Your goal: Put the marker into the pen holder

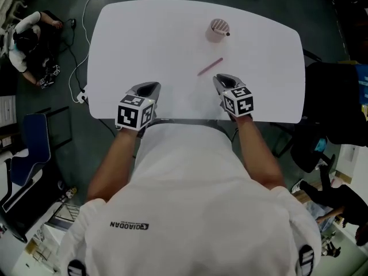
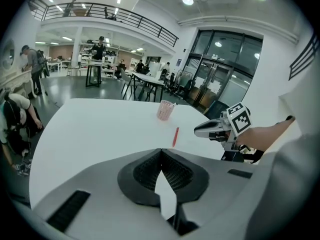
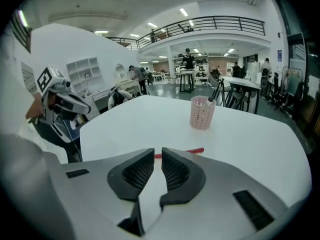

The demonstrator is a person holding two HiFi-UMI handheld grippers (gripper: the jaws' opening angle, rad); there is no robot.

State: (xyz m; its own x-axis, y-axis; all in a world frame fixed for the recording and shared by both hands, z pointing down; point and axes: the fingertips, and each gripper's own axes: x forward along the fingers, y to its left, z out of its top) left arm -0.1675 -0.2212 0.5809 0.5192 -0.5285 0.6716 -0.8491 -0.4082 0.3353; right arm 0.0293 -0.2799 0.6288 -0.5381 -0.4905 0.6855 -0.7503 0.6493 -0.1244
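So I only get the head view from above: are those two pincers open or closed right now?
Observer: The left gripper has its jaws shut tip to tip, with nothing between them.
Operator: And the right one?
Observer: The right gripper shows a narrow gap between its jaws, with nothing in it. The red marker lies flat on the table just beyond their tips.
Operator: What is that round thing further back?
Observer: A pink pen holder. It stands upright, and its side wall is full of small holes.
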